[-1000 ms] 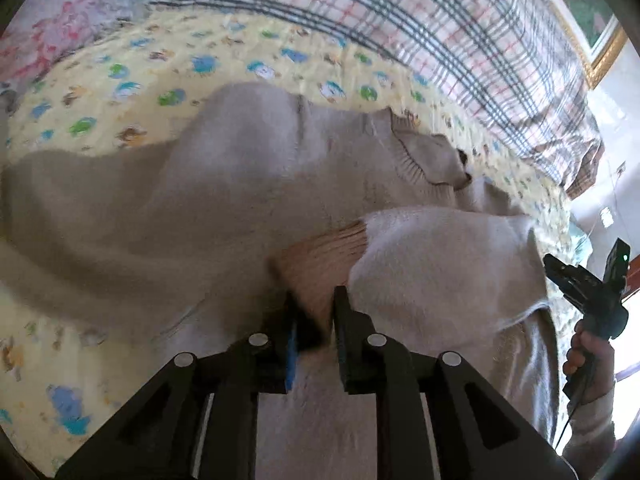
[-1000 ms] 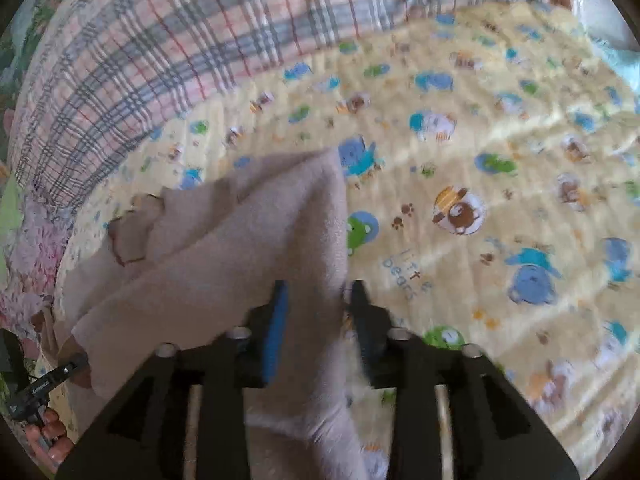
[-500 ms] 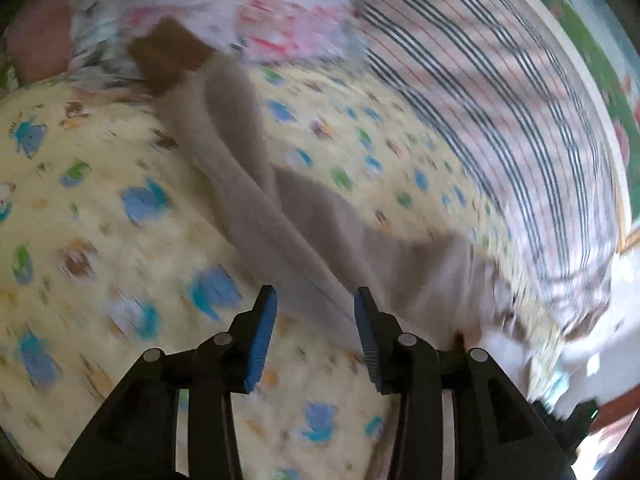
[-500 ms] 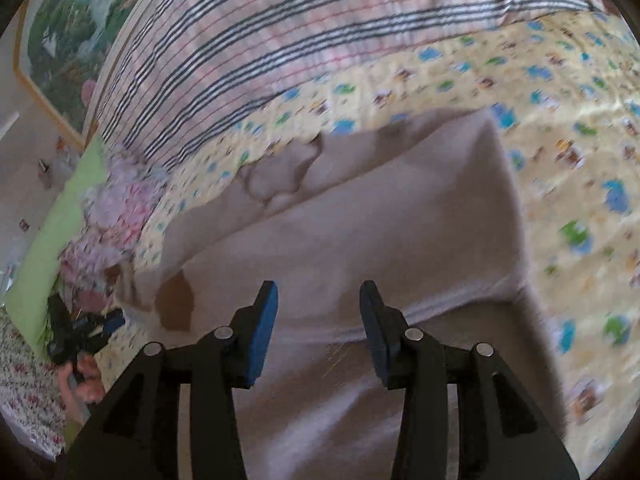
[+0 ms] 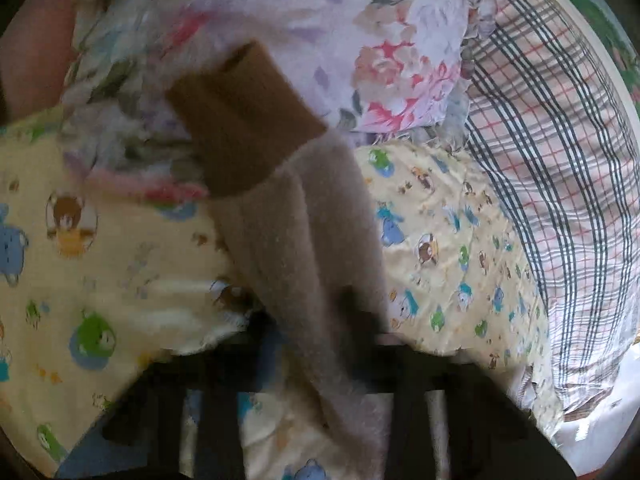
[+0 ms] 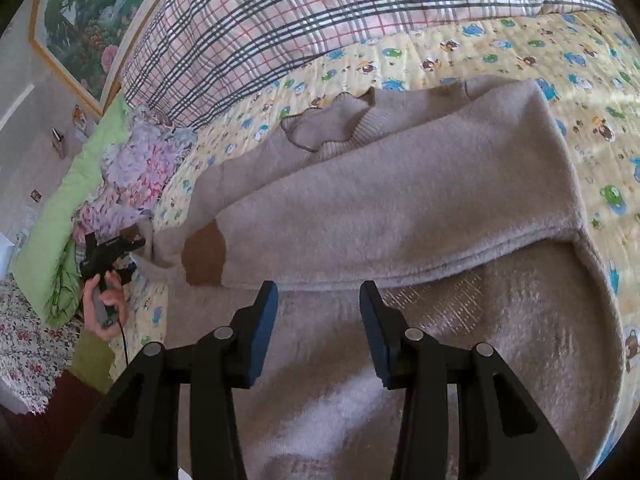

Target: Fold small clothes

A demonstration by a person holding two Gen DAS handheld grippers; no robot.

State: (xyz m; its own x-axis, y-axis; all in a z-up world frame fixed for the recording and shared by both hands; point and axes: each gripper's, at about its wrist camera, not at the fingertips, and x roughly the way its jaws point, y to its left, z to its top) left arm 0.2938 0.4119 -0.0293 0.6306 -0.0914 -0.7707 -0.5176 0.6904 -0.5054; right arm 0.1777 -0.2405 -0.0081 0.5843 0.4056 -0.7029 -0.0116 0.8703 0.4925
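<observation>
the beige sweater point(image 6: 400, 208) is spread on the yellow bear blanket point(image 6: 600, 60), one sleeve already folded across it. the other sleeve point(image 5: 296, 240) has just been pinched tight in the left gripper point(image 5: 316, 332). the right gripper point(image 6: 318, 320) is held half open over the body, holding nothing. the sleeve should be carried flat across the body, brown cuff point(image 5: 240, 120) last, and kept from twisting.

- Sweater point(image 6: 400, 208) spread on the quilt point(image 6: 520, 52), neck opening point(image 6: 320, 128) toward the checked blanket point(image 6: 280, 20) behind it
- One sleeve folded across the body, cuff point(image 6: 204, 254) lying at the left side
- Other sleeve point(image 5: 296, 240) stretched out leftward, its cuff point(image 5: 244, 120) resting on the flowered bedding point(image 5: 360, 40) at the quilt's left edge
- Left gripper point(image 6: 116, 246) at that far left sleeve, hand point(image 6: 104, 300) just below it
- Right gripper point(image 6: 318, 312) in front, over the sweater's lower part
- Framed picture point(image 6: 92, 20) on the wall behind the blanket, far left
</observation>
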